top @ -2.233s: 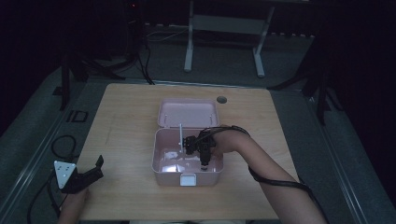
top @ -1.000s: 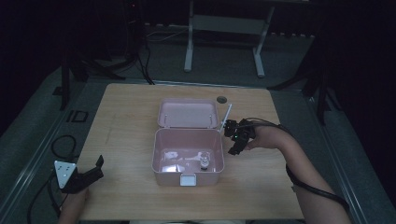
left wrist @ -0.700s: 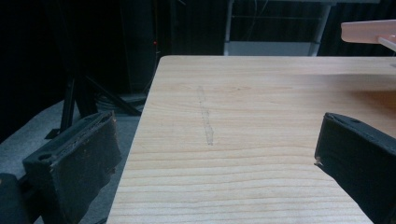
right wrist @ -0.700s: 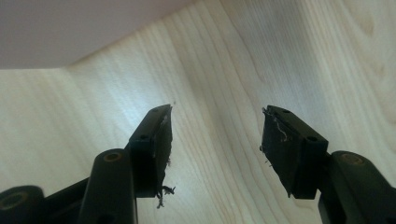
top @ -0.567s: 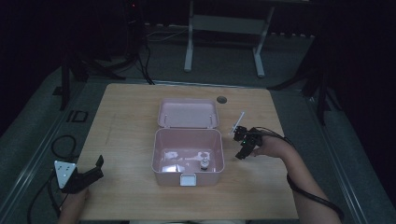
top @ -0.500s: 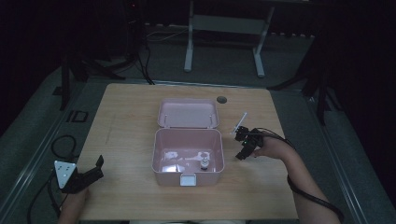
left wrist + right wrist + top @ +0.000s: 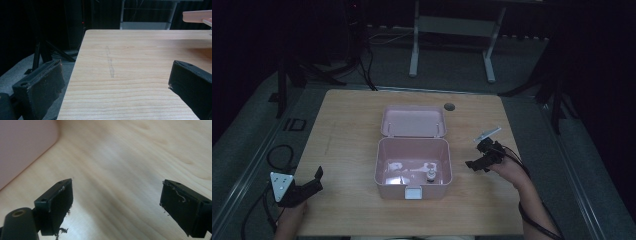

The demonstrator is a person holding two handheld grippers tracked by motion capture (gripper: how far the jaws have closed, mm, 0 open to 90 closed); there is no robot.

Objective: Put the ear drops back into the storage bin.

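A slim, pale, flat strip [image 7: 488,134] lies on the wooden surface [image 7: 352,130], to the right of the pink box [image 7: 413,165] and well apart from it, slanted so its far end points up and right. It rests loose, just beyond the right tool [image 7: 477,156], whose jaws have just been opening and stand wide with nothing between them

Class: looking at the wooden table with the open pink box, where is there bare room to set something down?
Bare wood lies between the open pink plastic box and the wooden table's left edge, also behind the lid. Right of the box it is tighter: the right gripper and a small clear item sit there.
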